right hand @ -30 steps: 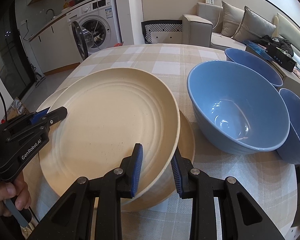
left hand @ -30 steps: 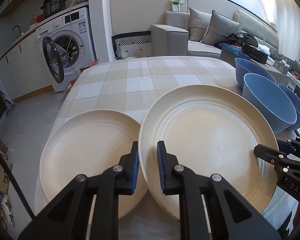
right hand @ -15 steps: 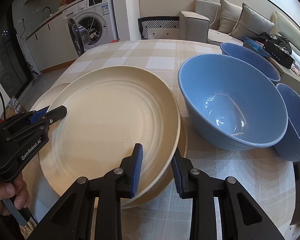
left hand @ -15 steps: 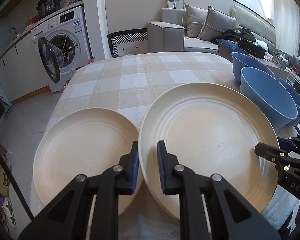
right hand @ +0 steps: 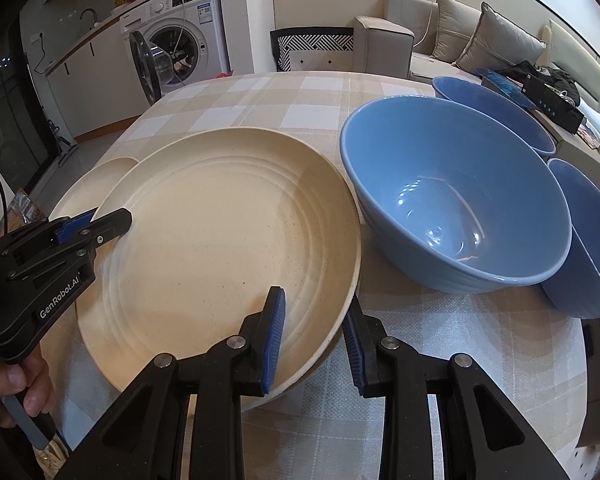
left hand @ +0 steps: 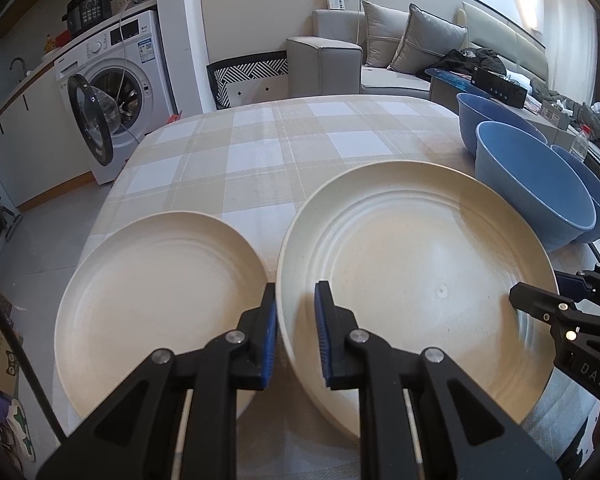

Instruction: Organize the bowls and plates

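Note:
A large cream plate point(left hand: 412, 272) is held tilted above the checked tablecloth; it also shows in the right wrist view point(right hand: 220, 248). My left gripper point(left hand: 296, 336) is shut on its left rim. My right gripper point(right hand: 312, 336) straddles the plate's right rim with a wider gap, and contact is unclear. A thin edge of another cream plate point(right hand: 316, 364) shows under it. A further cream plate point(left hand: 160, 304) lies flat on the left. Three blue bowls stand on the right, the nearest point(right hand: 452, 200) beside the held plate.
The table's point(left hand: 260, 152) near left edge drops to the floor. A washing machine point(left hand: 112, 92) with its door open stands far left. A grey sofa point(left hand: 380, 56) is behind the table. The far half of the tablecloth point(right hand: 284, 96) is bare.
The held plate has risen and shifted slightly right, away from the flat left plate. The edge of the plate under it has become nearly hidden. Both grippers keep their places on the rim.

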`<state>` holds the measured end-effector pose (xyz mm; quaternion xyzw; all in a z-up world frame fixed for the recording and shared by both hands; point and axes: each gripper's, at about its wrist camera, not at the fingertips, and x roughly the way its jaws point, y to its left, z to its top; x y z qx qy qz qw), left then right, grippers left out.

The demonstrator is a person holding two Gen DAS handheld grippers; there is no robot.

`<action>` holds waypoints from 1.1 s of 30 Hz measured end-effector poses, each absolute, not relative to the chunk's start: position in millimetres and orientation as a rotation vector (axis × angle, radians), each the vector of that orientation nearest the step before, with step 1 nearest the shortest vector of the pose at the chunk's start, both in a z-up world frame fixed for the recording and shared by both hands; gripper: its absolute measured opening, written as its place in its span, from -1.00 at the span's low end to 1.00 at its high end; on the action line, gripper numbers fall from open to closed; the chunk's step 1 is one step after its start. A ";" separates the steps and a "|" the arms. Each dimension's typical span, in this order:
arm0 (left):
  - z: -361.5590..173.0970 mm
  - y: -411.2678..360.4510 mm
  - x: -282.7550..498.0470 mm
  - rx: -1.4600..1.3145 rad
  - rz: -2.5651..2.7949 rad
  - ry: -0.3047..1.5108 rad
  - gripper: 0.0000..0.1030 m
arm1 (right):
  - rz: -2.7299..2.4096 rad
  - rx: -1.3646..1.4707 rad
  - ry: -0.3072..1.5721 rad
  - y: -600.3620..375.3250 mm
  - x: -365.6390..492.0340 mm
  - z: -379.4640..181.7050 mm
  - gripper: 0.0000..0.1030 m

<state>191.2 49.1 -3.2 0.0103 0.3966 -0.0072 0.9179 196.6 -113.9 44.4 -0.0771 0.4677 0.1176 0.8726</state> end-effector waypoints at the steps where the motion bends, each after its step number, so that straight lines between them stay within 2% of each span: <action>1: -3.7 48.2 191.6 0.022 -0.016 0.817 -0.70 | 0.244 -0.161 0.979 -114.5 196.7 43.8 -0.45; 33: -13.4 40.0 195.8 0.048 -0.013 0.850 -0.68 | 0.254 -0.279 1.032 -110.9 193.5 32.7 -0.37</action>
